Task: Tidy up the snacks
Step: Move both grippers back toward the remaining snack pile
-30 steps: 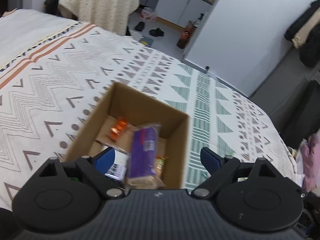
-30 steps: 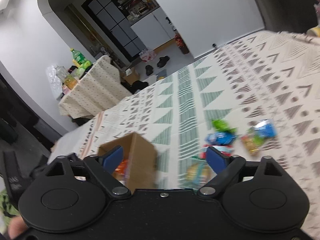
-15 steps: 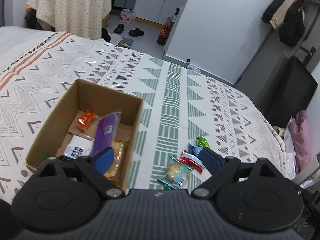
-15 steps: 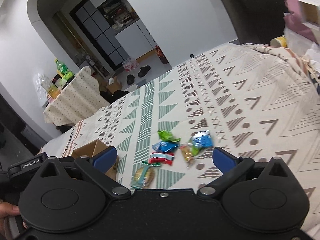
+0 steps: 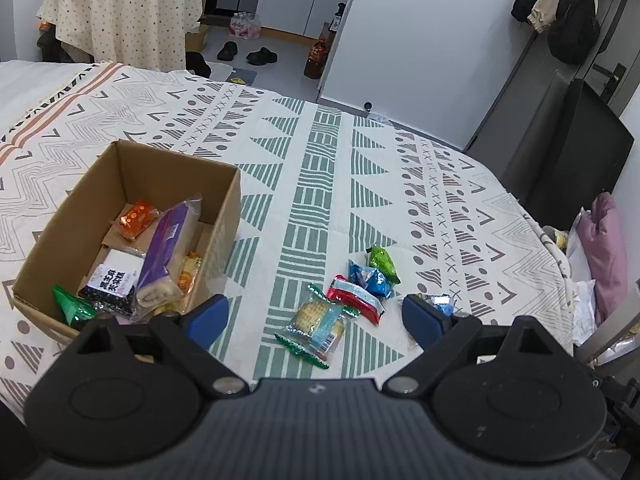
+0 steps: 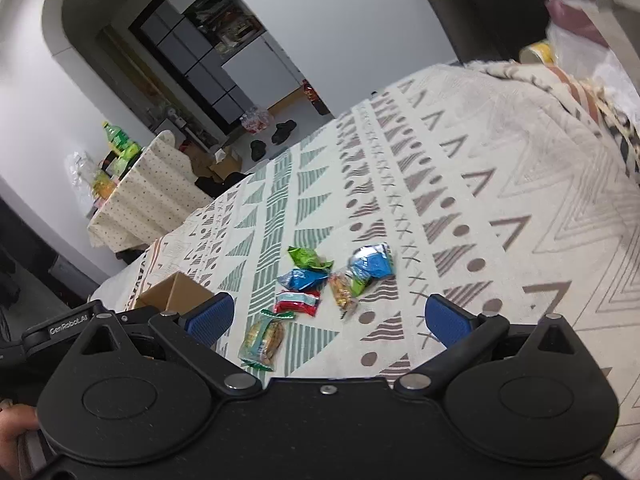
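A cardboard box [image 5: 230,200] stands on the patterned bedspread and holds several snacks, among them a purple roll pack [image 5: 164,252] and an orange pack [image 5: 136,220]. Loose snacks lie to its right: a cracker pack [image 5: 318,326], a red pack [image 5: 356,298], a blue pack [image 5: 370,280] and a green pack [image 5: 382,260]. My left gripper [image 5: 316,316] is open and empty above the cracker pack. My right gripper [image 6: 328,318] is open and empty, above the same pile: cracker pack [image 6: 264,338], red pack [image 6: 298,302], blue-green pack [image 6: 370,266]. The box corner [image 6: 172,294] shows at left.
The bedspread [image 5: 320,184] runs to a far edge by the white wall. A cloth-covered side table [image 5: 124,12] with bottles stands at the back left. Shoes [image 5: 260,54] lie on the floor. Pink bedding [image 5: 606,248] and a dark cabinet [image 5: 576,148] are at the right.
Both grippers have pulled back and swung right, away from the box. The loose snack pile has come into view between the fingers of each. Both stayed open.
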A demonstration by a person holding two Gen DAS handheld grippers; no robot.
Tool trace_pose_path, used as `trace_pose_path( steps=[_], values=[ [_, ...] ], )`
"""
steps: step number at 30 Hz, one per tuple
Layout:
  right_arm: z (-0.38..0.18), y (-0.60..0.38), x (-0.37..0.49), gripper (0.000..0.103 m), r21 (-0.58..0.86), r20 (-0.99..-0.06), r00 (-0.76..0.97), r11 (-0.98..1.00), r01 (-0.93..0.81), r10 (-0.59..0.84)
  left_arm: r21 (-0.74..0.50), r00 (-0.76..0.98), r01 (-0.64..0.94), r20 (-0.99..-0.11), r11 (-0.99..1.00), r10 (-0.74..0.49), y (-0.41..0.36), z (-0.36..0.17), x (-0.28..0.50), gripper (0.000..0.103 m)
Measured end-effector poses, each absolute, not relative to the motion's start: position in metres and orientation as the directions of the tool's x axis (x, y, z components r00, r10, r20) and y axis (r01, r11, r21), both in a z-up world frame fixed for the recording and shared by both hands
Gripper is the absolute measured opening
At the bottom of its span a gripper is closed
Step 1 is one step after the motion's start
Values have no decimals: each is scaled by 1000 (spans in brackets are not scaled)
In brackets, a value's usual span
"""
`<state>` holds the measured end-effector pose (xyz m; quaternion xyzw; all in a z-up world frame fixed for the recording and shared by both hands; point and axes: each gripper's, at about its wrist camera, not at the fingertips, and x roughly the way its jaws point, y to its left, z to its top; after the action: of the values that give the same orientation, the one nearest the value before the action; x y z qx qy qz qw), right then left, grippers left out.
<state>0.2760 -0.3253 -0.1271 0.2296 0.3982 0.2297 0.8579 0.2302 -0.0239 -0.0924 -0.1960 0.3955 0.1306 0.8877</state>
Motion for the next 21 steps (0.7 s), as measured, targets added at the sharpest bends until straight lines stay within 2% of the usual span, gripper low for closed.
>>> trace_pose_path(
  steps=[12, 21],
  values=[
    [-160, -314, 308, 86, 613, -620, 525, 778, -141, 583, -247, 627, -362, -778, 899, 38, -43, -132, 264, 87],
    [-177, -294, 324, 82, 579, -662, 487, 801, -151, 570, -193, 543, -360, -839, 913, 37, -33, -179, 293, 84]
  ],
)
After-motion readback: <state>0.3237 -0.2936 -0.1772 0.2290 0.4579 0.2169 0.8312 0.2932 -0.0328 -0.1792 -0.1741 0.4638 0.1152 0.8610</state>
